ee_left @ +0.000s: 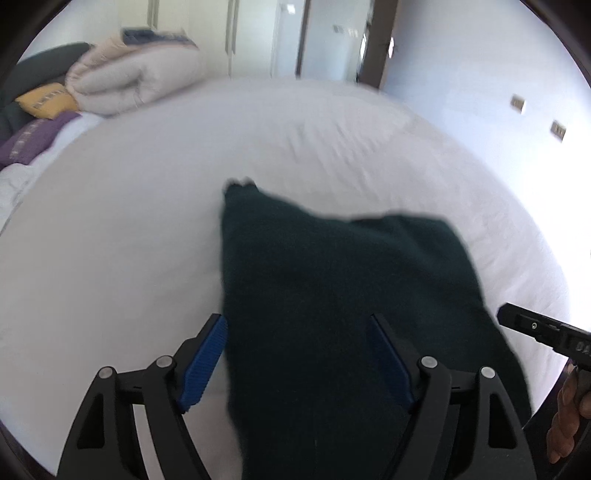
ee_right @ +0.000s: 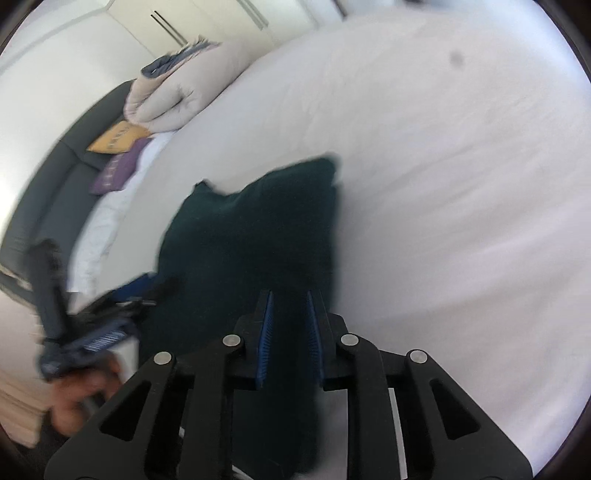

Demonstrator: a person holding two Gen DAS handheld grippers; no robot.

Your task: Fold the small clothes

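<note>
A dark green garment (ee_left: 332,288) lies on the white bed (ee_left: 147,221), near its front edge. My left gripper (ee_left: 299,325) is open, its blue-padded fingers (ee_left: 207,358) wide apart with the garment's near edge between them. In the right wrist view the same garment (ee_right: 258,229) runs forward from my right gripper (ee_right: 290,299), whose fingers (ee_right: 266,325) are close together with the dark fabric pinched between them. The left gripper also shows blurred at the left of the right wrist view (ee_right: 110,314). The right gripper's tip shows at the right edge of the left wrist view (ee_left: 535,326).
A rolled beige duvet (ee_left: 140,77) sits at the far left of the bed with a yellow cushion (ee_left: 48,101) and a purple cushion (ee_left: 33,136) beside a dark headboard (ee_right: 44,192). White wardrobe doors (ee_right: 166,26) stand behind. A doorway (ee_left: 376,40) is at the far side.
</note>
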